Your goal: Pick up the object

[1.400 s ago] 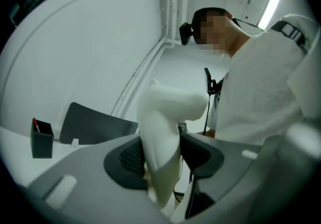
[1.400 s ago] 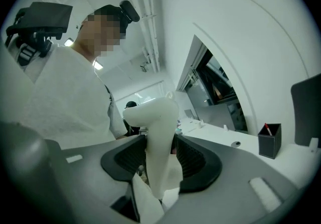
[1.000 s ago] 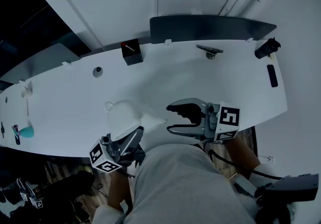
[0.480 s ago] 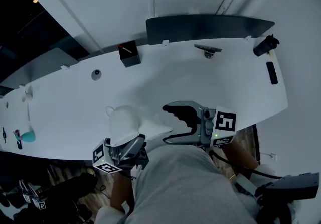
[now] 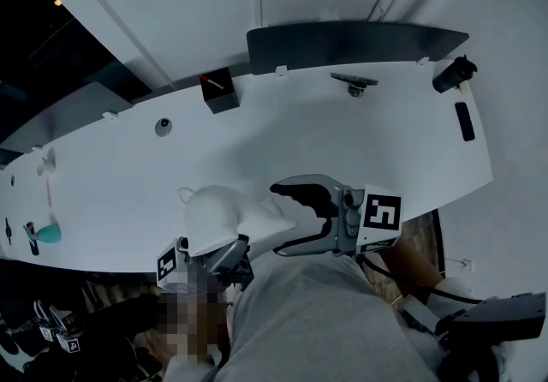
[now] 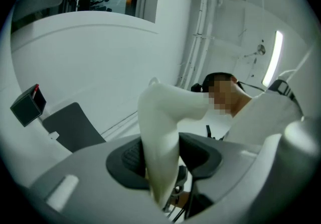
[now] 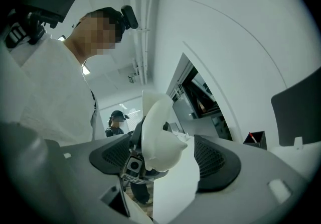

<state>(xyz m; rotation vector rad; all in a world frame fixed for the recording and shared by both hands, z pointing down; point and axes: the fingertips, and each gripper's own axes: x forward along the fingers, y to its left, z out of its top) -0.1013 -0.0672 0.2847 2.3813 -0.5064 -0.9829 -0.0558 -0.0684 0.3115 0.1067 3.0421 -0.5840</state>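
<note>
The object is a white rounded vessel (image 5: 214, 213) with a spout toward my right, lifted at the near edge of the white table (image 5: 385, 149). My left gripper (image 5: 224, 245) holds it from below. In the left gripper view both pads press on a narrow part of the white vessel (image 6: 160, 137), so the left gripper (image 6: 165, 155) is shut on it. My right gripper (image 5: 282, 219) is beside the spout with its jaws opening wide. In the right gripper view the vessel (image 7: 158, 137) lies between the pads of the right gripper (image 7: 163, 155) with gaps on both sides.
A black box (image 5: 221, 91) with a red item stands at the table's far side, in front of a dark panel (image 5: 355, 44). A small metal clamp (image 5: 355, 85), a black tool (image 5: 454, 74) and a black bar (image 5: 465, 126) lie to the right. A teal object (image 5: 43, 233) lies far left.
The right gripper's jaws have spread apart and let go of the vessel's spout. The left gripper keeps its hold, and the vessel has shifted slightly toward me.
</note>
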